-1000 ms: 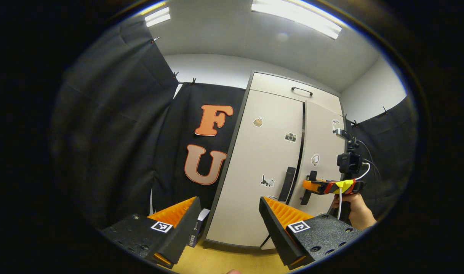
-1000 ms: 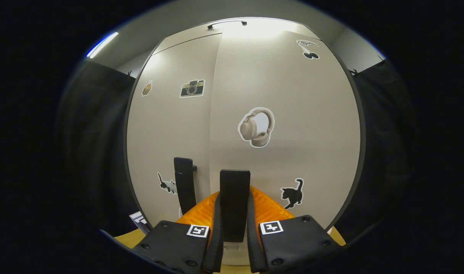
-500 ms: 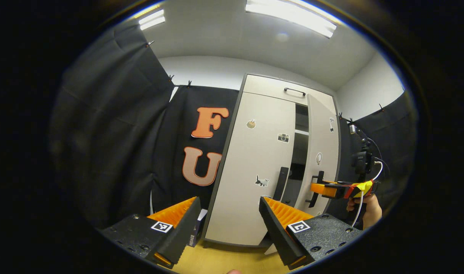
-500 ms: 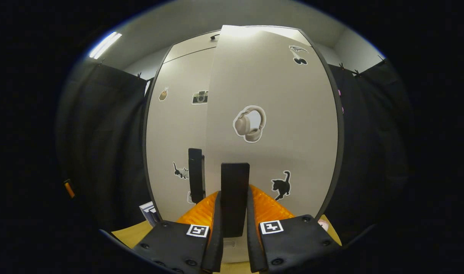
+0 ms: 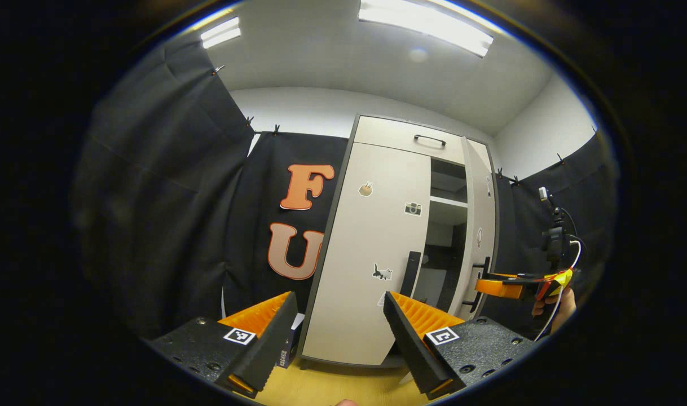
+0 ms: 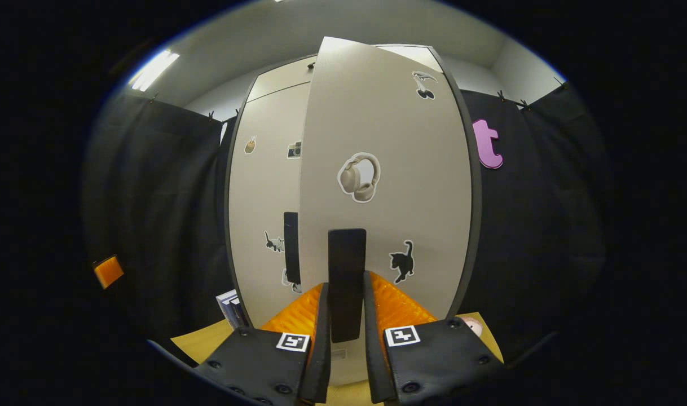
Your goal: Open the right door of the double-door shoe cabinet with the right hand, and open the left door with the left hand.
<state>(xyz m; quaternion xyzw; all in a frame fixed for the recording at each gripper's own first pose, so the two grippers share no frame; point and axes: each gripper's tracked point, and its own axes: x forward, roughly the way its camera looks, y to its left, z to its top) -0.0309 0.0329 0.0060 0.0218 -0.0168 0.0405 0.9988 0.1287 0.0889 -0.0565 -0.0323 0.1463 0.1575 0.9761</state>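
Your biggest risk is the flat black bar handle (image 6: 346,282) slipping out from between your right gripper (image 6: 346,307)'s fingers as the beige right door with the headphone sticker (image 6: 388,186) swings on its hinge: the door moves in an arc, so if you pull straight back instead of following the curve, the pads can slide off or twist the handle. A second risk is reaching for the left door before the right one is wide enough, since the 2 handles sit near each other at the centre.

Your right gripper is clamped on that handle, fingers pressing both sides, pointing at the door face. In the left gripper view, the right door stands partly open, showing shelves in the tall beige double-door shoe cabinet (image 5: 400,132).

Your left gripper (image 5: 338,332) hangs low, spread wide and empty, well apart from the closed beige left door (image 5: 371,237) and its black bar handle (image 5: 412,273).
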